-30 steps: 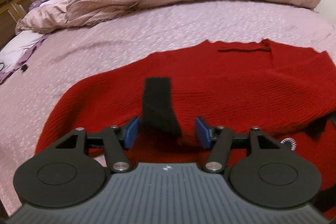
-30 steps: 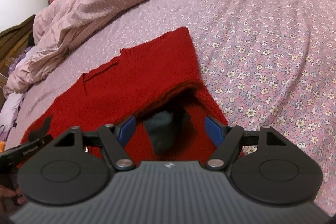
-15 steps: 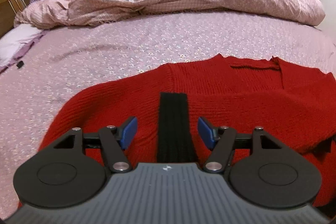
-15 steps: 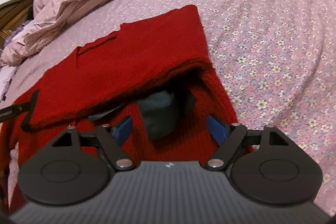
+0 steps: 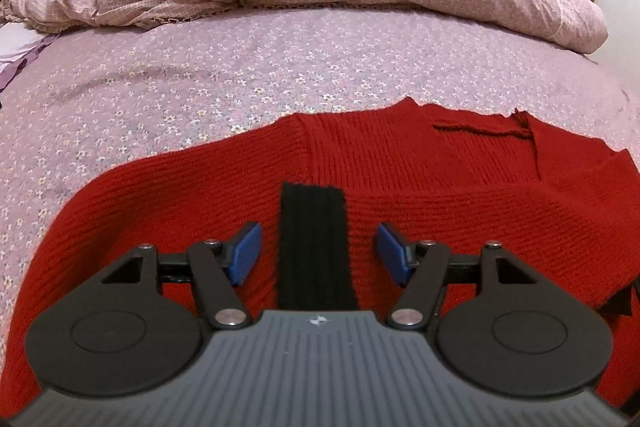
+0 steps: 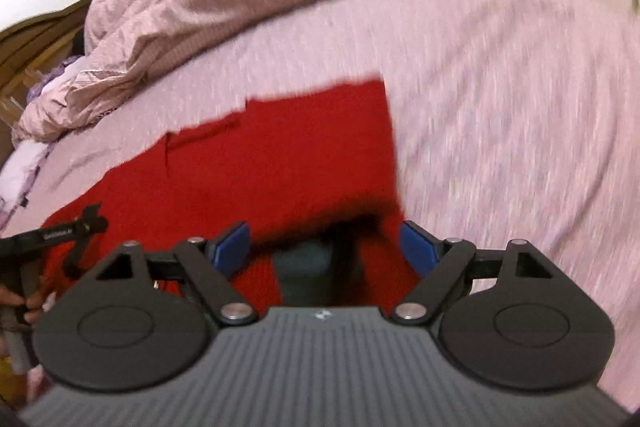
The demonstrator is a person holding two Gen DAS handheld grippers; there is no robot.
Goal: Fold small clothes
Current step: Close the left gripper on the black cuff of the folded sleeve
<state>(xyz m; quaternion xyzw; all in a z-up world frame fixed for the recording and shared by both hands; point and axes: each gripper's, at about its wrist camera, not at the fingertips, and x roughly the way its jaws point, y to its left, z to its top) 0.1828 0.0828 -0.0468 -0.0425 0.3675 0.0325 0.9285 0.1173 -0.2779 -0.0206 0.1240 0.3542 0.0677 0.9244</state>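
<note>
red knit sweater (image 5: 440,187) flat on bed (image 5: 280,67) | left gripper (image 5: 316,251) fingers released | right gripper (image 6: 326,247) fingers released too, blurry

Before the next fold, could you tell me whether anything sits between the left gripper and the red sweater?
Nothing visible does. The left gripper is open directly over the red sweater, its fingers either side of the sweater's own black cuff, with no other object between.

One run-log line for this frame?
left gripper: open over black cuff | right gripper: open | red sweater: sleeve folded across, on bed
</note>
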